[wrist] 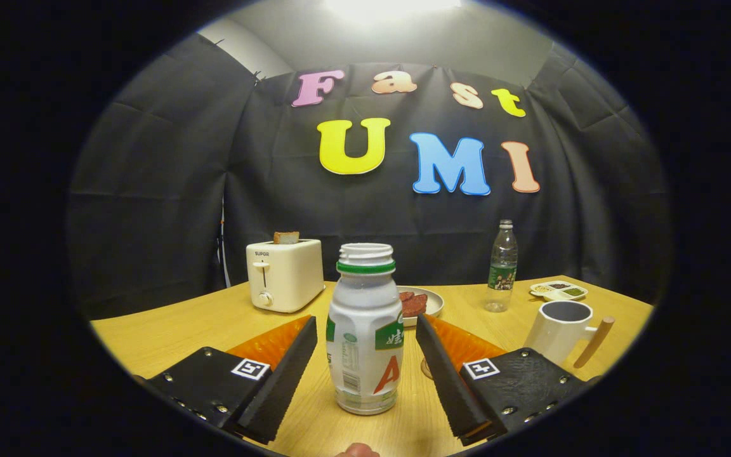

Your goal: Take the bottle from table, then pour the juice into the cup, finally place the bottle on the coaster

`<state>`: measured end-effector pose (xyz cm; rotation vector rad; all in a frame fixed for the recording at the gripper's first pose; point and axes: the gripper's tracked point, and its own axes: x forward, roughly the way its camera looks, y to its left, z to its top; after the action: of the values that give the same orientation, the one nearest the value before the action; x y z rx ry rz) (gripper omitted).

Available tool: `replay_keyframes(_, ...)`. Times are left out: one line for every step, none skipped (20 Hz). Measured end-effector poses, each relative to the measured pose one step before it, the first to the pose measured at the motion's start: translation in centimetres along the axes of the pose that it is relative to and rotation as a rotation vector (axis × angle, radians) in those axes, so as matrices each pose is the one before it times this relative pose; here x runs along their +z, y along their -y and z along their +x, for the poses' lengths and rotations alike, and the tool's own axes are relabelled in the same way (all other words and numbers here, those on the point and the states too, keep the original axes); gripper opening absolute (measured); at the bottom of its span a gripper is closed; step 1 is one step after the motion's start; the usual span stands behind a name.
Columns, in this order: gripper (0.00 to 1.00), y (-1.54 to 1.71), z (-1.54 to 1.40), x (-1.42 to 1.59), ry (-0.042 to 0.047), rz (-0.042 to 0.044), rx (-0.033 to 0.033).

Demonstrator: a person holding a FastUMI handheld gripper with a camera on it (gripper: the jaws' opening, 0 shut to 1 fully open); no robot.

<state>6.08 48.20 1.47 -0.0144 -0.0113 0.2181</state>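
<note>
the bottle (pixel 365 330) stands upright on the surface (pixel 169 333), cap off, its long axis vertical, and it sits squarely between the fingers (pixel 289 365) of the gripper (pixel 365 374). the fingers are spread wide, one on each side of the bottle, neither touching it yet; a straight squeeze looks like all the grasp needs. to the right of the bottle, and a little beyond it, is the cup (pixel 559 330) with its wooden handle pointing away from the bottle. behind the bottle lies a plate (pixel 432 303) of food, further left a toaster (pixel 283 274), and far right behind it a clear water bottle (pixel 502 266). i cannot make out the coaster for certain.
</note>
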Motion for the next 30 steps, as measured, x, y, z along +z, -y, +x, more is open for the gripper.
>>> replay_keyframes(0.95, -0.126, 0.378, -0.248, -0.00617, 0.00105, 0.0042)
replay_keyframes(0.95, 0.005, 0.161, -0.115, -0.00136, 0.00019, 0.00087)
replay_keyframes(0.95, 0.053, 0.27, -0.243, -0.00456, -0.00293, -0.00106)
replay_keyframes(0.95, 0.056, 0.345, -0.406, -0.00876, -0.00444, -0.0022)
replay_keyframes(0.95, 0.254, 0.066, -0.227, -0.00851, -0.00036, -0.01142)
replay_keyframes(0.89, -0.126, 0.226, -0.193, 0.00066, 0.00313, 0.01155)
replay_keyframes(0.72, -0.085, -0.031, 0.151, 0.00256, 0.0094, 0.00016)
replay_keyframes(0.71, 0.235, 0.334, -0.042, 0.00262, 0.01359, -0.00654)
replay_keyframes(0.7, 0.299, -0.023, 0.132, 0.00194, 0.01408, -0.01065)
replay_keyframes(0.69, 0.284, 0.043, -0.059, 0.00088, 0.01069, -0.01584)
replay_keyframes(0.67, 0.459, -0.069, 0.13, -0.00163, 0.01233, -0.02033)
replay_keyframes(0.67, 0.321, -0.04, -0.054, -0.0086, 0.00412, -0.01177)
replay_keyframes(0.67, 0.283, -0.002, 0.146, -0.00348, 0.0082, -0.01244)
replay_keyframes(0.67, 0.201, -0.082, 0.241, 0.00202, 0.01596, -0.00587)
replay_keyframes(0.67, 0.188, -0.123, 0.279, 0.00463, 0.02308, -0.00203)
replay_keyframes(0.67, 0.139, 0.019, 0.211, 0.0043, 0.01996, 0.0045)
replay_keyframes(0.67, 0.083, -0.054, 0.342, 0.00215, 0.01394, 0.0026)
replay_keyframes(0.67, 0.135, -0.084, 0.268, -0.00134, 0.0161, 0.00232)
replay_keyframes(0.67, 0.12, 0.017, 0.305, 0.0029, 0.02116, 0.00093)
replay_keyframes(0.67, 0.192, -0.076, 0.255, 0.00298, 0.02291, 0.00118)
replay_keyframes(0.67, 0.199, -0.031, 0.332, 0.00331, 0.0223, -0.00121)
replay_keyframes(0.67, 0.077, -0.107, 0.181, 0.00096, 0.02187, 0.0024)
replay_keyframes(0.67, 0.064, -0.048, 0.228, -0.00015, 0.02631, 0.00281)
replay_keyframes(0.67, 0.087, -0.013, 0.196, 0.00133, 0.02729, 0.00434)
replay_keyframes(0.67, -0.037, 0.02, 0.261, 0.00012, 0.02863, 0.00491)
replay_keyframes(0.67, -0.124, 0.02, 0.102, -0.00151, 0.03421, 0.00976)
replay_keyframes(0.67, -0.04, 0.037, 0.167, -0.00046, 0.03744, 0.00748)
replay_keyframes(0.67, 0.022, 0.035, 0.132, 0.00014, 0.03851, 0.0069)
replay_keyframes(0.67, 0.009, 0.071, 0.292, 0.00219, 0.03865, 0.00542)
replay_keyframes(0.67, 0.018, 0.028, 0.223, 0.00349, 0.03572, 0.00313)
